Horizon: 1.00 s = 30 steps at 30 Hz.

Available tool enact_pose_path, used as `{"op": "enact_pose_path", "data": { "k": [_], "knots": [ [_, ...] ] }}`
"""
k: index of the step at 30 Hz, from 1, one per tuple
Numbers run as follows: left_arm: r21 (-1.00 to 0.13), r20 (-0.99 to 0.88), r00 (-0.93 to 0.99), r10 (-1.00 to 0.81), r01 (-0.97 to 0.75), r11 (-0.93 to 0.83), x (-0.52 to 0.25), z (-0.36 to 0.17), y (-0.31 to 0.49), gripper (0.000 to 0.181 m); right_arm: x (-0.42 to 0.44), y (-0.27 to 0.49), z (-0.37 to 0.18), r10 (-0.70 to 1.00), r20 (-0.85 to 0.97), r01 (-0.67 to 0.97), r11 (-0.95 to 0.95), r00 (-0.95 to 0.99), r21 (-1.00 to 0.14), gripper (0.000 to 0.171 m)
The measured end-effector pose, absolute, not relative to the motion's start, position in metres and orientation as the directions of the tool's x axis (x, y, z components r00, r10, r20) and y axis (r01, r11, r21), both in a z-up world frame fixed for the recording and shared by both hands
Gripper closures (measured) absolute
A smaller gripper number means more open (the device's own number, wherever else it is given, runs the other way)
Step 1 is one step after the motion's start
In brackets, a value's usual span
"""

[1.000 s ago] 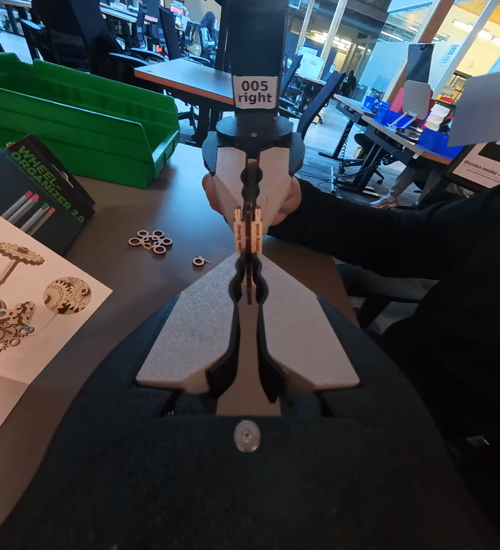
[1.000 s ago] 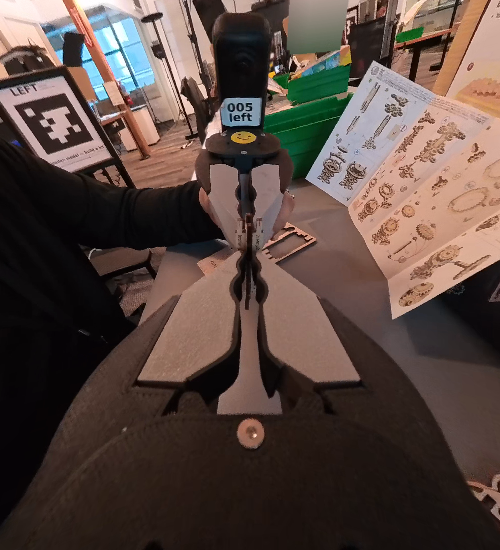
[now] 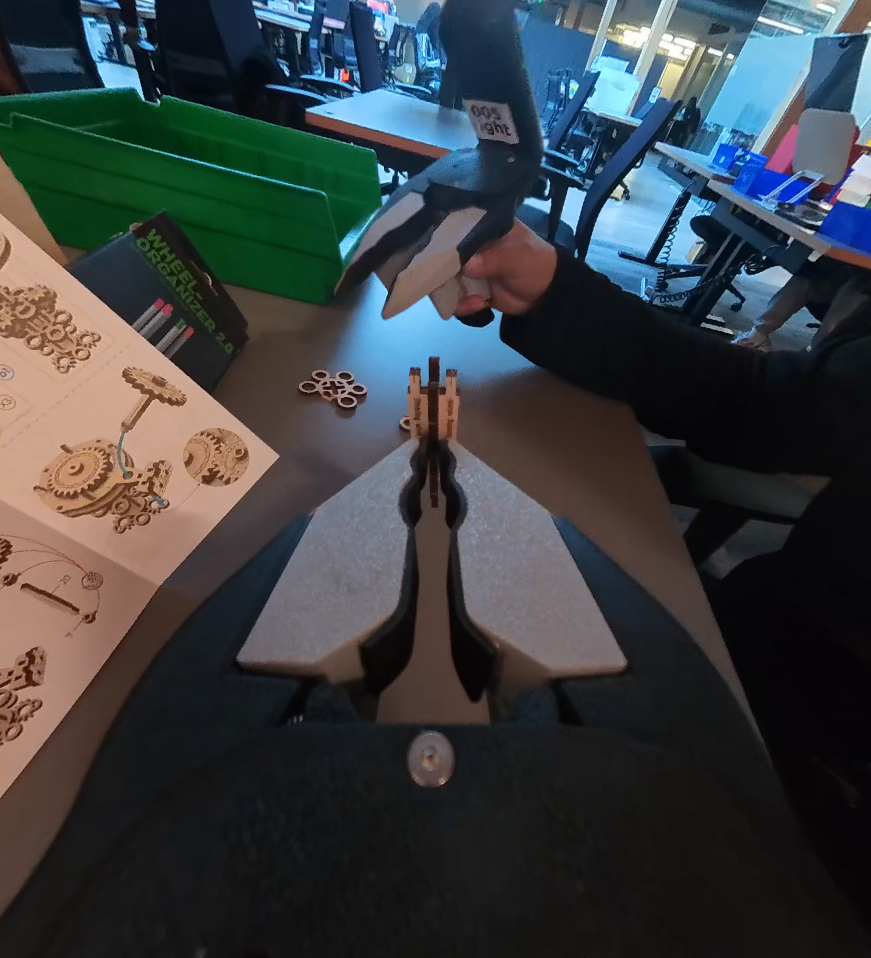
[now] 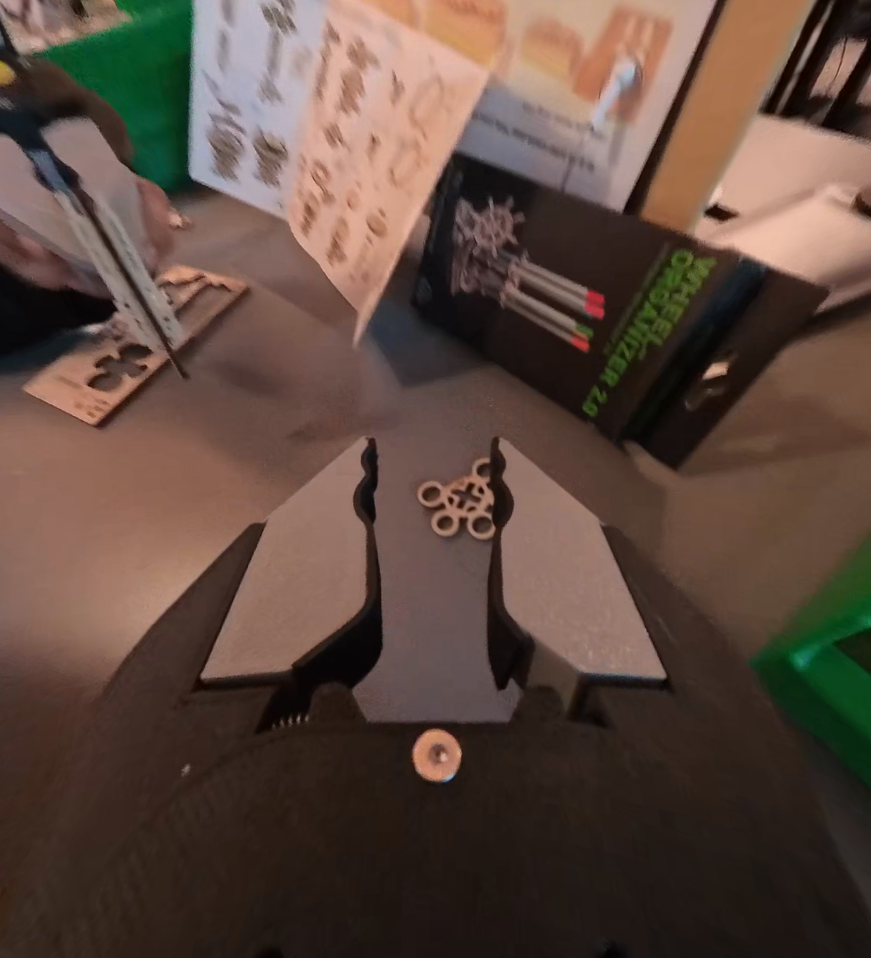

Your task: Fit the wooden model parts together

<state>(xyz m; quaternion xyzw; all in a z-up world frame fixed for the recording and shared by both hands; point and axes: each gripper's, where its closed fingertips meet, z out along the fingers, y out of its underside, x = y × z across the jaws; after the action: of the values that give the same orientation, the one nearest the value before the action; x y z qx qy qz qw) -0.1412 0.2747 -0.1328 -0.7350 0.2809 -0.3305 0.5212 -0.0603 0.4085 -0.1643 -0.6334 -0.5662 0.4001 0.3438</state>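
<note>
The grey table [image 3: 542,466] spreads under both grippers. Far ahead and to the left of the left jaws stands a green bin [image 3: 189,207]; nearer on that side lies the white instruction sheet [image 3: 75,466] printed with gear drawings, and just beyond it a dark box [image 3: 179,295] with green lettering. From the right wrist view the same box [image 4: 604,332] stands ahead and to the right of the right jaws, the sheet [image 4: 340,155] rises ahead and slightly left, and a flat wooden cut-out board [image 4: 127,357] lies on the table far to the left.

The left gripper [image 3: 432,456] is clenched on the wooden assembly [image 3: 433,404]: a thin dark plate stands upright on edge between the fingertips, with two pale slotted strips riding on either side of it just past the tips. The right gripper [image 4: 433,456] is released, its jaws standing well apart above the table; in the left wrist view it hangs ahead and above the assembly, clear of it.

A small wooden cluster of rings [image 4: 456,500] lies flat on the table between the right jaws, toward the right finger (that finger overlaps its edge in the view, contact not certain). From the left view the cluster [image 3: 333,388] sits just ahead-left of the left tips
</note>
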Motion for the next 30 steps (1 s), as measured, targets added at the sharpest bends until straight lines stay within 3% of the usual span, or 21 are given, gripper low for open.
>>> {"op": "enact_pose_path", "data": {
  "k": [7, 11, 18, 30],
  "knots": [
    [-0.945, 0.210, 0.631, -0.747, -0.066, -0.321, -0.141, -0.140, 0.278, 0.181, -0.055, 0.420, -0.213, 0.997, -0.031, 0.621, -0.071, 0.074, -0.780, 0.120],
    [-0.944, 0.220, 0.634, -0.741, -0.054, -0.327, -0.138, -0.142, 0.279, 0.181, -0.059, 0.419, -0.225, 0.996, -0.033, 0.652, -0.077, 0.079, -0.754, 0.116],
    [-0.946, 0.224, 0.639, -0.736, -0.041, -0.323, -0.130, -0.145, 0.278, 0.181, -0.059, 0.425, -0.236, 0.992, 0.009, 0.686, -0.082, 0.128, -0.723, 0.093],
    [-0.956, 0.240, 0.646, -0.724, 0.027, -0.293, -0.118, -0.142, 0.282, 0.181, -0.063, 0.425, -0.236, 0.991, 0.023, 0.688, -0.074, 0.131, -0.722, 0.096]
  ]
}}
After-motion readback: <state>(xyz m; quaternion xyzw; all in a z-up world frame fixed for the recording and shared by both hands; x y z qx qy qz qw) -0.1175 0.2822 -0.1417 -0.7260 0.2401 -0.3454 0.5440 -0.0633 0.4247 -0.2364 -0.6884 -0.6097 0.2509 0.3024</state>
